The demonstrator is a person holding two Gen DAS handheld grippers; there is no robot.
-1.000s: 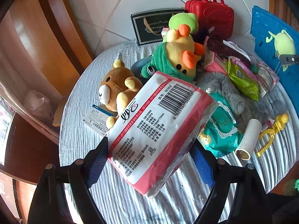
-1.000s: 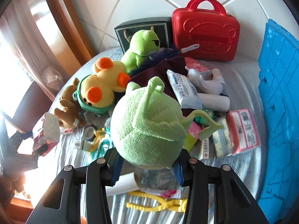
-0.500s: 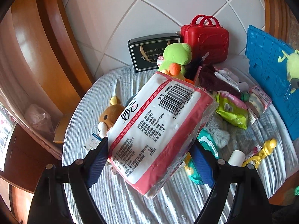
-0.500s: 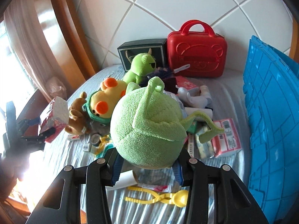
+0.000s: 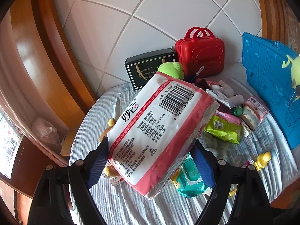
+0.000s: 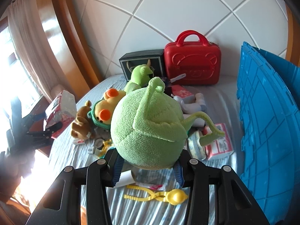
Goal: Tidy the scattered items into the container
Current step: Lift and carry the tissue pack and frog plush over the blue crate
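White tiled wall backs a round tabletop [image 5: 120, 204] draped in a pale ribbed cloth, with curved wooden trim at the left. Against the wall stand a black gift box [image 5: 150, 67] and a red carry case [image 6: 192, 63], side by side and touching. At the right edge rises the blue container [image 6: 270, 131], its ribbed wall close to the clutter.

The left gripper [image 5: 150, 161] has its fingers spread wide and pressed on a pink-and-white tissue pack [image 5: 159, 129], lifted clear above the cloth. The right gripper [image 6: 147, 170] pinches the underside of a round green plush [image 6: 148, 129], also off the table, its thin limbs dangling toward the container.

Between them lies the heap: a yellow duck plush [image 6: 105, 106], a brown bear plush [image 6: 80, 125], a green frog plush [image 6: 140, 75], a white figure toy [image 6: 193, 103], a lime snack bag [image 5: 223, 127] and a teal wipes pack [image 5: 189, 178]. The tissue pack hides most of the duck and bear in the left wrist view; the right wrist view shows them plainly, along with the yellow tongs [image 6: 159, 196] near the front edge. Only the left wrist view shows the lime bag and teal pack clearly.

Bare cloth lies at the front left and in a strip between the heap and the container.
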